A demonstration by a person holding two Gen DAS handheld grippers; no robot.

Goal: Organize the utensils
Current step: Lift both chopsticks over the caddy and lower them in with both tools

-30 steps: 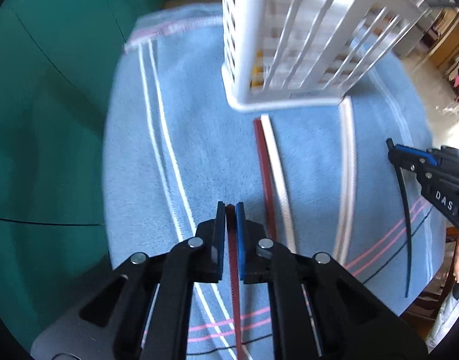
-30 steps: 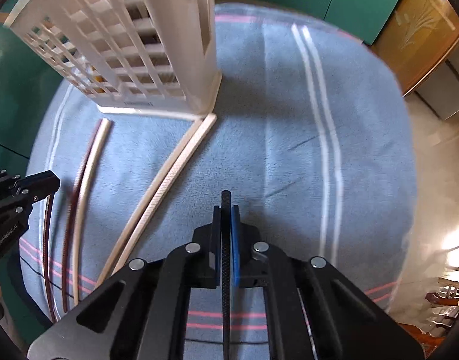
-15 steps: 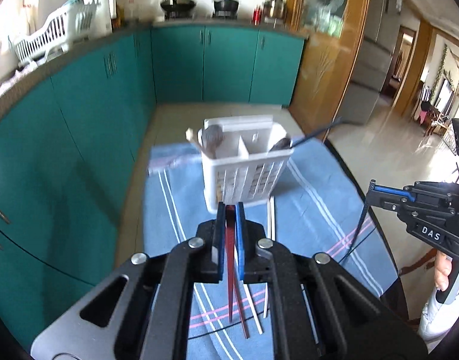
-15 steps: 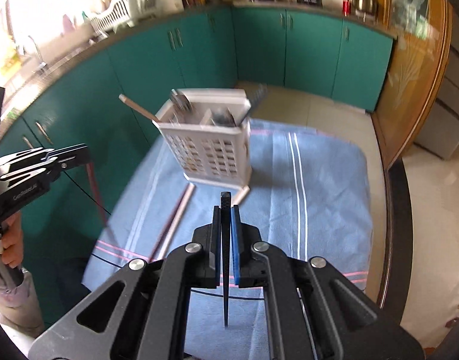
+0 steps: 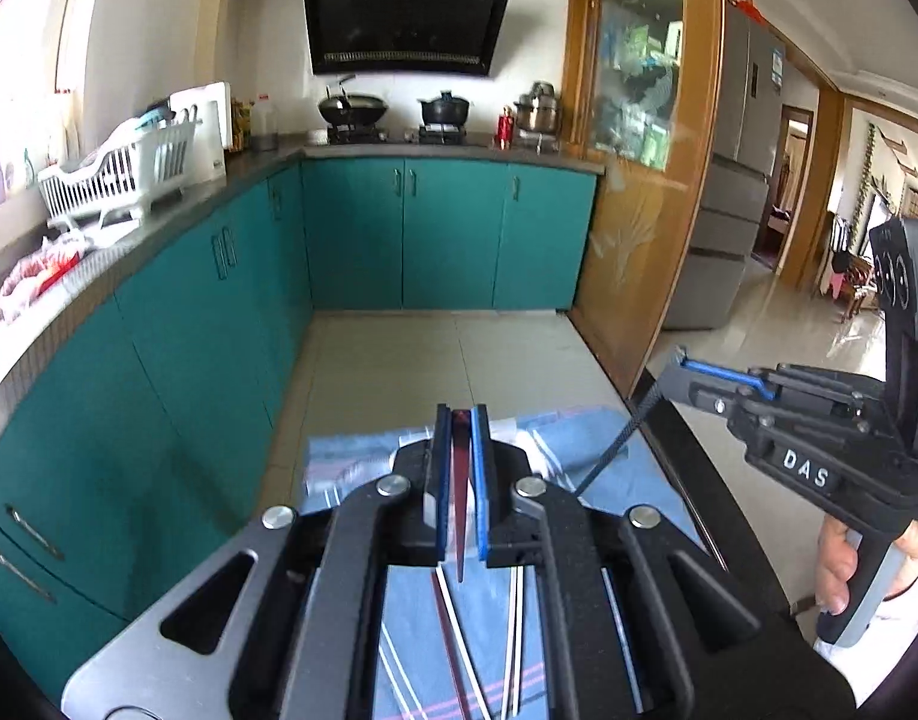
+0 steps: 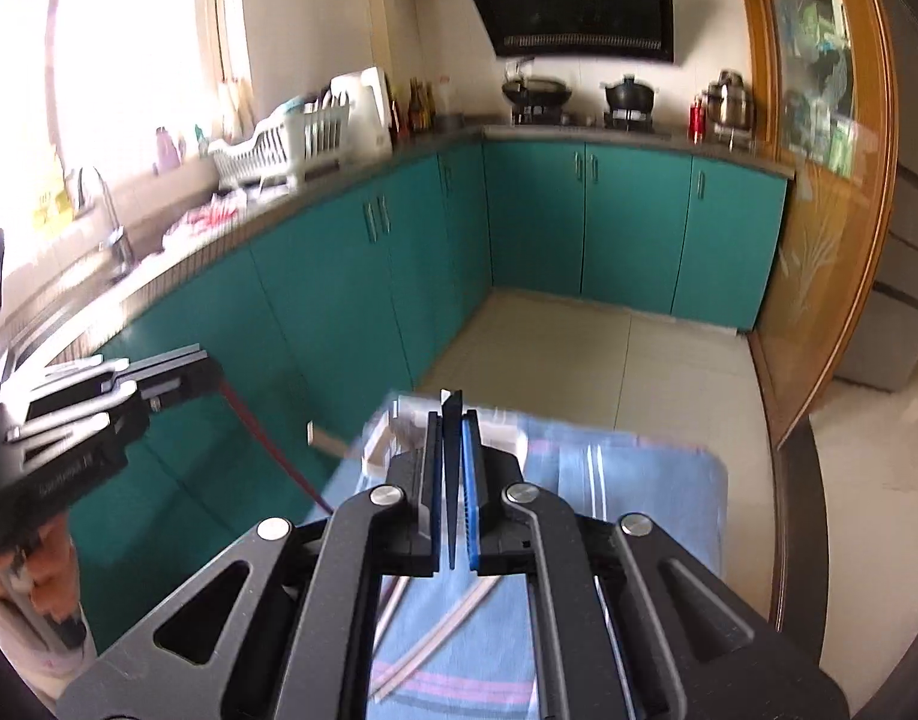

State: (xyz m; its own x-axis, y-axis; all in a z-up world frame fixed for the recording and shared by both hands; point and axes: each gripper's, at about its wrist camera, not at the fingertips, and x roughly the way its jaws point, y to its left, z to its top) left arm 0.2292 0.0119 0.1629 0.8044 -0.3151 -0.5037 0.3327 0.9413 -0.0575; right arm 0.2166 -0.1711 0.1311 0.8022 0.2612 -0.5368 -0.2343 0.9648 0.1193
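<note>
My left gripper (image 5: 459, 414) is shut on a dark red chopstick (image 5: 459, 492), held high above the blue striped cloth (image 5: 351, 468). My right gripper (image 6: 452, 405) is shut on a black chopstick (image 6: 452, 480), also raised. Each shows in the other's view: the right gripper (image 5: 684, 363) with its black chopstick (image 5: 615, 450) hanging down, the left gripper (image 6: 204, 369) with the red chopstick (image 6: 267, 444). The white utensil basket (image 6: 384, 447) is mostly hidden behind my right fingers. Pale chopsticks (image 6: 453, 618) lie on the cloth (image 6: 639, 492) below.
Teal cabinets (image 5: 351, 228) line the left and far walls under a counter with a white dish rack (image 5: 117, 171) and pots on a stove (image 5: 393, 114). The table's dark edge (image 5: 717, 510) runs on the right. A wood-framed glass door (image 6: 819, 180) stands beyond.
Both grippers have lifted well above the cloth with their chopsticks and tipped up toward level. The basket, close ahead before, now sits low behind the fingers.
</note>
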